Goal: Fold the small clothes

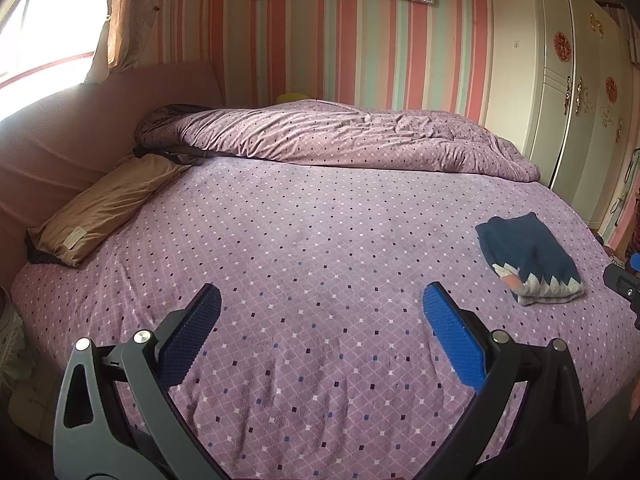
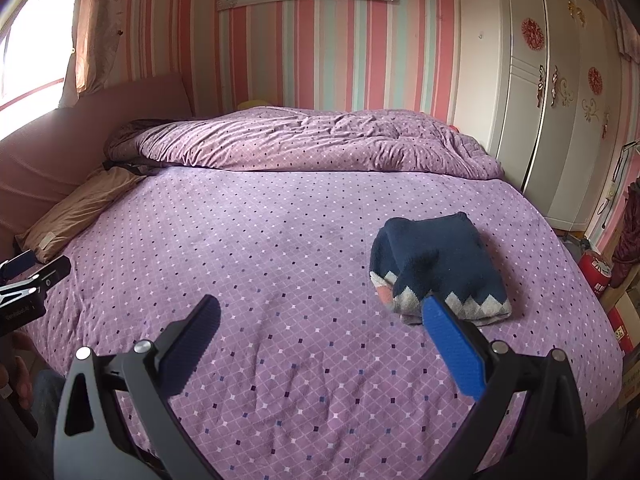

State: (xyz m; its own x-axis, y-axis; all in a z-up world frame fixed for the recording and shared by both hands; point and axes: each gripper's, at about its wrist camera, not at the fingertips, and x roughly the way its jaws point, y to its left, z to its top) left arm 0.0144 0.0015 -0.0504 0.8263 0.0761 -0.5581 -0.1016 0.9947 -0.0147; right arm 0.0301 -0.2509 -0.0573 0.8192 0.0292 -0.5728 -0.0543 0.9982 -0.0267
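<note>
A folded navy sweater [image 1: 528, 258] with a grey and pink zigzag hem lies on the purple bed sheet [image 1: 304, 240], at the right in the left wrist view. In the right wrist view the sweater [image 2: 440, 264] lies just beyond my right fingertip. My left gripper [image 1: 322, 300] is open and empty above the bare sheet, well left of the sweater. My right gripper [image 2: 322, 304] is open and empty above the sheet [image 2: 240, 240], its blue finger [image 2: 452, 344] close to the sweater's hem. The right gripper's body [image 1: 622, 284] shows at the right edge of the left wrist view.
A bunched purple duvet [image 2: 320, 140] lies across the far side of the bed. A tan pillow [image 1: 108, 208] rests by the pink headboard [image 1: 60, 132] at left. A white wardrobe [image 2: 552, 100] stands at right, with boxes and a red canister [image 2: 596, 272] on the floor.
</note>
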